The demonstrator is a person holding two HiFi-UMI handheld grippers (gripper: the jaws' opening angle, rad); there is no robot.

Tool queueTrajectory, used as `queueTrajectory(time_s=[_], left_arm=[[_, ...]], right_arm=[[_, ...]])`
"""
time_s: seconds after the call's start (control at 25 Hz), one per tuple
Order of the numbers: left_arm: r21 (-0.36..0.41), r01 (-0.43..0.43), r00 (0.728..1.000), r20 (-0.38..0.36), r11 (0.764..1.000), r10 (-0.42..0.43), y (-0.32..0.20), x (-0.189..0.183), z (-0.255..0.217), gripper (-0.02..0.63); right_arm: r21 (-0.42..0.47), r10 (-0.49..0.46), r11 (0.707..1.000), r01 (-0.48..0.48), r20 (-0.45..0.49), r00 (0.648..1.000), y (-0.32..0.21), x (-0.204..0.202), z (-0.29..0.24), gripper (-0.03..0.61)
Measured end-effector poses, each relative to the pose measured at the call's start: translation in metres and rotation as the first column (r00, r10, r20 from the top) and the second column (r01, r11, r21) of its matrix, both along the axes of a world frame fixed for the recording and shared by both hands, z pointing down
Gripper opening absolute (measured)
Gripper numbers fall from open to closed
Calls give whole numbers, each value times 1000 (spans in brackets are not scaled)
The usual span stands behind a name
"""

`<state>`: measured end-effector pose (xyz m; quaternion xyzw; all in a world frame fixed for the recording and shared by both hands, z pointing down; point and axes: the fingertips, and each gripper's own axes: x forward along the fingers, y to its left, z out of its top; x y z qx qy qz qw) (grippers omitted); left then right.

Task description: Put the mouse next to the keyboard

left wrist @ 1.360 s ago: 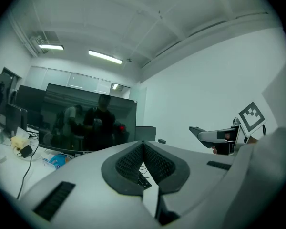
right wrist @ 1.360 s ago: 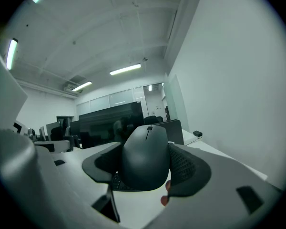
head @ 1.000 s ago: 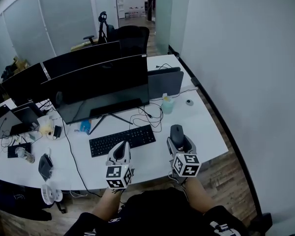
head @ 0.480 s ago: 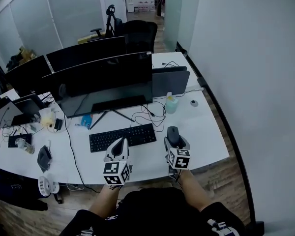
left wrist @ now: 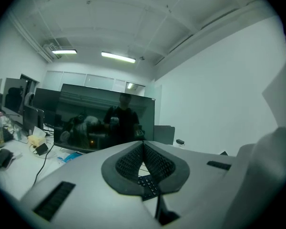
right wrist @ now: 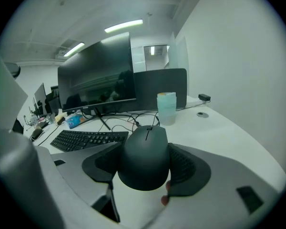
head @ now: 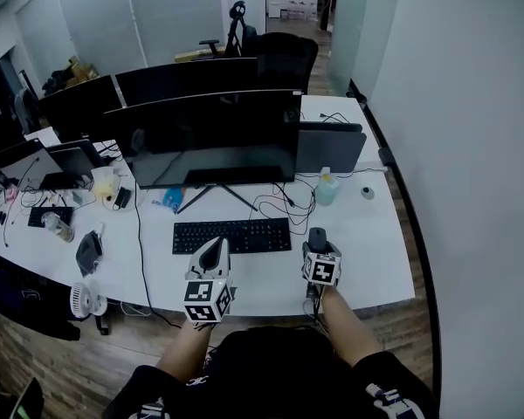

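Note:
A black mouse [right wrist: 145, 156] sits between the jaws of my right gripper [right wrist: 145, 165], which is shut on its sides. In the head view the mouse [head: 318, 235] and right gripper [head: 318, 244] are just right of the black keyboard [head: 231, 235] on the white desk [head: 375, 251]. I cannot tell whether the mouse rests on the desk or hangs just above it. The keyboard [right wrist: 88, 138] lies to the mouse's left. My left gripper [head: 217, 246] hovers at the keyboard's front edge, and in its own view the left gripper [left wrist: 143, 157] is shut with nothing held.
A large dark monitor [head: 214, 142] stands behind the keyboard with loose cables [head: 284, 203] at its foot. A pale sanitizer bottle [head: 326, 188] and a small round item [head: 368, 193] are at the back right. Clutter and a small fan [head: 87, 301] are at the left.
The head view has swung, so everything sits differently in it. My right gripper with the mouse now stands a little closer to the keyboard's right end. The left gripper stays shut.

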<state>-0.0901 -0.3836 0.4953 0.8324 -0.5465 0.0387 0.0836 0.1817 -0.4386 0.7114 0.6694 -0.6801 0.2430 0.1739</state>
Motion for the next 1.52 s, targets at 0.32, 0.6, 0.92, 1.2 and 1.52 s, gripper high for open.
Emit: queueTrajectory(time_s=[0.32,0.6,0.92,1.2,1.52], left_arm=[[18,82,997,12,997,-82,0,-17,-9,17],[6,106,994,5,994,-106,-6,-19,-5,17],[-2,92,996,3,996,-92,-22,-7,-6,17],[12,71,997,0,997,-71,-38,14,-13,17],[8,40,999,19,999,-40,-38,32,-10,17]], right_arm=[[-196,-43,980,38,-23,999,0,-1,52,318],[-291,-172,945,146,-65,983,-2,-13,92,320],[225,-192,956,190,-11,981,-37,-21,-71,270],[576,-171,800,169,-52,984,-10,-14,-240,14],[623,-125,777,90,14,992,21,2,-253,12]])
